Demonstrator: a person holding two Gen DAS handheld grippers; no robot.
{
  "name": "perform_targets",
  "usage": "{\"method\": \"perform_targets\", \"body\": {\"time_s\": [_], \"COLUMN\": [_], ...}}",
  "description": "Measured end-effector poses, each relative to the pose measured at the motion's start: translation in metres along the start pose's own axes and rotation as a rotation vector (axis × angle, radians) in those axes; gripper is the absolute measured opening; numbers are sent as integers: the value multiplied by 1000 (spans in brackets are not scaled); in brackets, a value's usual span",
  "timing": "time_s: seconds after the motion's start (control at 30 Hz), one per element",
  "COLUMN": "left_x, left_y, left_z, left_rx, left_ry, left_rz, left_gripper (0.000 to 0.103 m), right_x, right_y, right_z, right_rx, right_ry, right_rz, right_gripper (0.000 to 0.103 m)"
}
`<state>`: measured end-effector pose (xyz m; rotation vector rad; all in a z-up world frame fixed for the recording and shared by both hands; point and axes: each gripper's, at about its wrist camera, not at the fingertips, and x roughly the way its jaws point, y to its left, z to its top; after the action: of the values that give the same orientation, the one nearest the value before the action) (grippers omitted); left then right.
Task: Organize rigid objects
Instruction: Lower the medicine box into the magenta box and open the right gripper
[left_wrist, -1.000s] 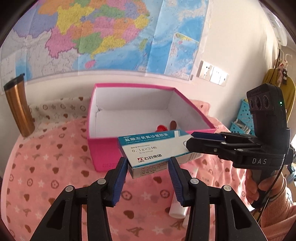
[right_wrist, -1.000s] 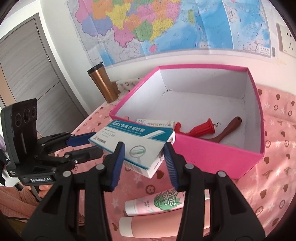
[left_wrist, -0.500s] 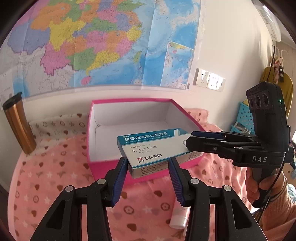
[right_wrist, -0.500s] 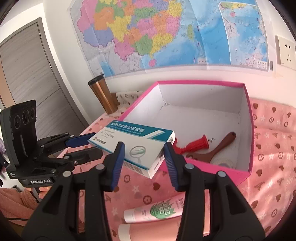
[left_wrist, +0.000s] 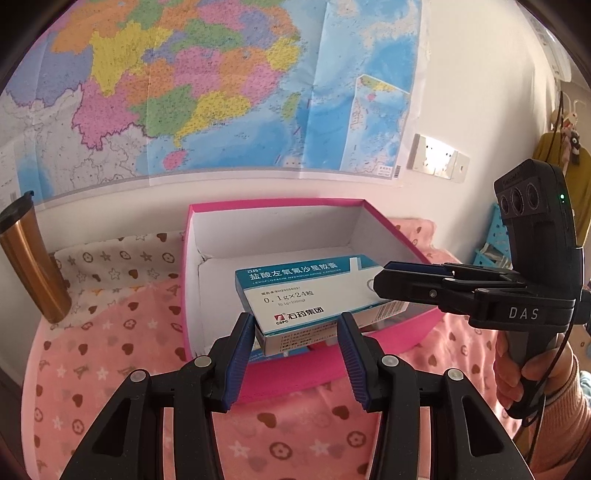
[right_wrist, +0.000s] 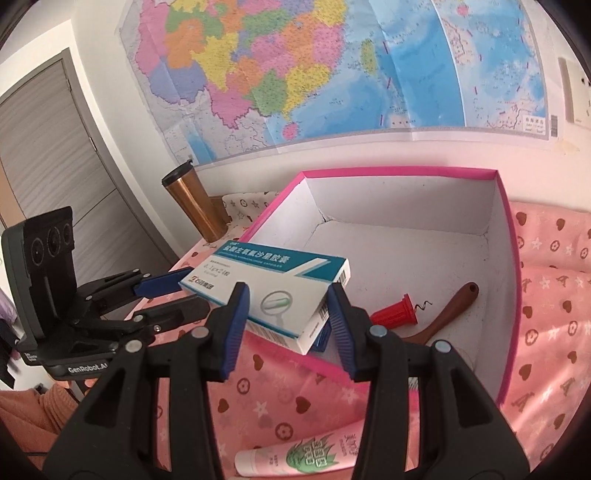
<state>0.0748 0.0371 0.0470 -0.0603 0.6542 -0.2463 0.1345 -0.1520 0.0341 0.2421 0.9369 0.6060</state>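
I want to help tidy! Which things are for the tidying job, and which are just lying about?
For the job: medicine box, held by left claw and right claw; pink box; tube.

Just there: copper cup, wall map, heart blanket.

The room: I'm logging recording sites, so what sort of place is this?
Probably a home bedroom or living room: a wall map, a pink heart-print blanket over the surface, and clothes on a wall hook.
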Motion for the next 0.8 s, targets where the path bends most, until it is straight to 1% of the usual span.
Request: {"method": "perform_targets", "body": {"time_s": [0.2, 0.37, 0.8], "left_x": [19, 28, 43], "left_y": [10, 19, 24], "left_z": [1, 2, 2], "left_rx": [-15, -40, -30], "left_ry": [36, 61, 91], "left_rz": [5, -3, 19], "left_gripper": [47, 47, 47], "right_x": [18, 29, 49], "right_y": [-9, -17, -25], "right_z": [3, 3, 0], "right_rx": [28, 58, 78], "right_ry": [18, 30, 64], "right_rz": [-7, 11, 4], "right_gripper": [47, 47, 47]}}
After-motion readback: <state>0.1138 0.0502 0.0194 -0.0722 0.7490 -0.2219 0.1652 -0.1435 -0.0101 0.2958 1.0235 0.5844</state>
